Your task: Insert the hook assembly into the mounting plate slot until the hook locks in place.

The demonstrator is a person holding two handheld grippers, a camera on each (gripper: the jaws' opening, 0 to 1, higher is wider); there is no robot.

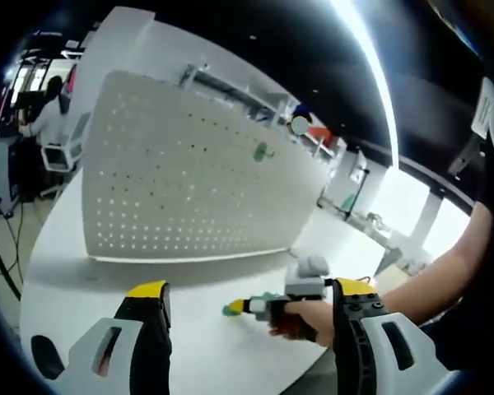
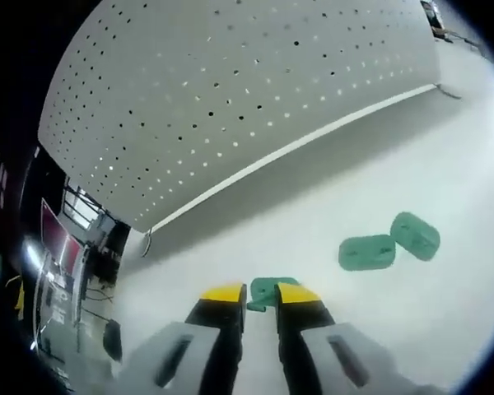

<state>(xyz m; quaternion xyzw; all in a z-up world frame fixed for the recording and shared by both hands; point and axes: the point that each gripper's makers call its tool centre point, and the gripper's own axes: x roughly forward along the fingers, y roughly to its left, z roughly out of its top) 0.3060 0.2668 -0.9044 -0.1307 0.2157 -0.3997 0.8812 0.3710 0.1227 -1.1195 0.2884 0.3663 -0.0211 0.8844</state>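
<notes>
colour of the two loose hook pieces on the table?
Green. The two hook pieces lie on the white table, clearest in the right gripper view.

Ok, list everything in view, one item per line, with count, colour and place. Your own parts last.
pegboard: one, white, upright on the table.
mounted hook: one, green, on the pegboard's face.
loose hook pieces: two, green, on the table, side by side.
gripped hook piece: one, green, at the right gripper's tips.
table: one, white.
background person: one, white top, far left.
left gripper: yellow-tipped, jaws wide apart.
right gripper: yellow-tipped, nearly closed.
hand: one, holding the right gripper.
</notes>
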